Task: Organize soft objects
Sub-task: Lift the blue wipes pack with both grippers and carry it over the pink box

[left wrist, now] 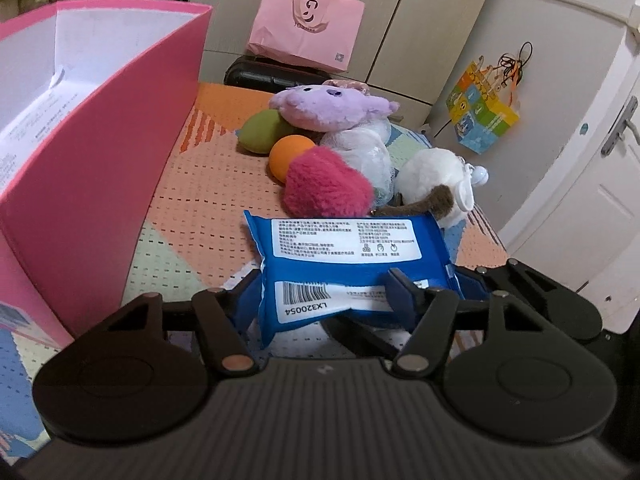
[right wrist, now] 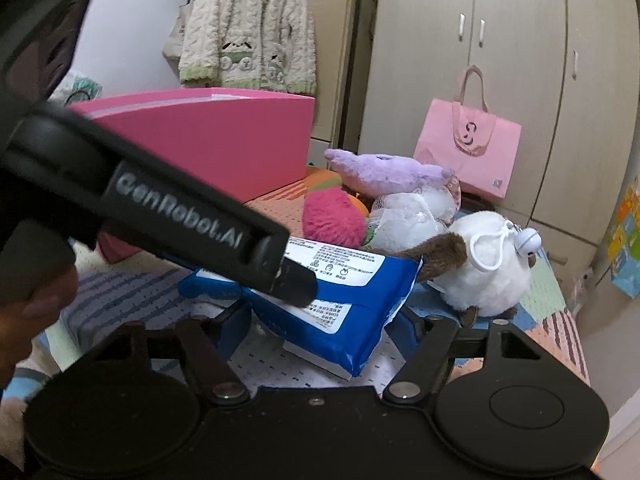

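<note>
1. Left side blocked for me: tall pink box [left wrist: 100, 152] walls it off, open top only.
2. Bare mat [left wrist: 208, 200] strip between box and blue wipes pack [left wrist: 340, 256], passable.
3. Ahead: toy heap, magenta plush [left wrist: 328, 188], white plush [left wrist: 436, 180], purple plush [left wrist: 328, 108], packed together, touching.
4. Left gripper [right wrist: 296, 280] crosses my right view, over the pack.

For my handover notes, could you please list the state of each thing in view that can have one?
Blue wipes pack: between both tools, label side up, bent.
Left tool: closed on the pack.
Right tool: closed on the pack.
Pink box: open, upright.
Pink bag: upright, on the black case.
Purple plush: lying atop the toy pile.
Cupboard doors: closed.
</note>
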Tool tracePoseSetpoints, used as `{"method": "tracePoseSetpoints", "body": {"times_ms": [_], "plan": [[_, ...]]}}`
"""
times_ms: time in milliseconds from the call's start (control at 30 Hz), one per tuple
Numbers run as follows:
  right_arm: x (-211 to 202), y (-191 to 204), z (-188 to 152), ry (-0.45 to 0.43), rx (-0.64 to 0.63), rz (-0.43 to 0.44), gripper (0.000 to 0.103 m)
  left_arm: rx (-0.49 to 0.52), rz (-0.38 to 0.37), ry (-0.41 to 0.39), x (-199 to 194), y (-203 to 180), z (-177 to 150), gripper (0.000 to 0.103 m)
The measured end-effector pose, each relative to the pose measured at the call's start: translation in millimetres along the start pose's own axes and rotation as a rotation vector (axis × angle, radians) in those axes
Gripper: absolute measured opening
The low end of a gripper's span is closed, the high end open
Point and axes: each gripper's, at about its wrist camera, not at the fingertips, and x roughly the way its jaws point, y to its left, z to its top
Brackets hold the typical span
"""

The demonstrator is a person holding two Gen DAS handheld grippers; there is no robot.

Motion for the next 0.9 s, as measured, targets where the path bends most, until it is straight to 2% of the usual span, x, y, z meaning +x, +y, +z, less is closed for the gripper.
{"method": "tracePoseSetpoints", "body": {"times_ms": [267, 567, 900], "plan": [[-10, 5, 3, 0.015, 0.001, -0.001, 0.073, 0.04, 0.053, 0.022, -14, -15, -3, 0.064], [-29, 8, 13, 0.037, 0.059, 0.043, 0.073, 0.082, 0.074, 0.01, -44, -22, -6, 0.064], [-44, 24, 21, 0.089, 0.096, 0.089, 0.072, 0.042, 0.078, -0.003, -76, -11, -19, 0.064]]}}
